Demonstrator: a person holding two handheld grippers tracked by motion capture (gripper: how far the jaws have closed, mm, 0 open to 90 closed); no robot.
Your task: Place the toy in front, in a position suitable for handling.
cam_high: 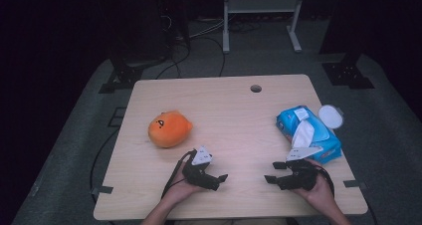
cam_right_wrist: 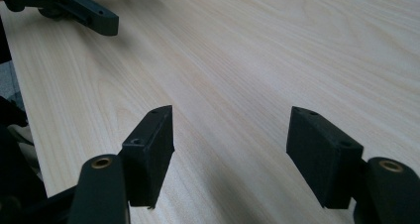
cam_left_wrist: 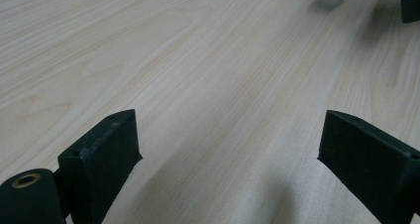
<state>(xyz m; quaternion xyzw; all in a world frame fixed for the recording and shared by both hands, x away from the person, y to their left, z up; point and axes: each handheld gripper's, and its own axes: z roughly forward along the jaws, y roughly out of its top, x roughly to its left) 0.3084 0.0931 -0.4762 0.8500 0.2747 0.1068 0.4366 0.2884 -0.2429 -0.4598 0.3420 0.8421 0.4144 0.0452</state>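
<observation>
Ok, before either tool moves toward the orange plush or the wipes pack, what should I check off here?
1. Left tool open, nothing between its jaws: ok.
2. Right tool open, nothing between its jaws: ok.
3. Orange plush lies free on the table, apart from both tools: ok.
4. Blue wipes pack fully on the table, near its right edge: ok.
5. Wipe sticking out of the pack for gripping: ok.
6. White lid attached to the pack: cannot tell.

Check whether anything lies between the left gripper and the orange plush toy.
Nothing visible does. The left gripper, jaws open, sits near the table's front edge; only bare table separates it from the orange plush toy beyond it.
</observation>
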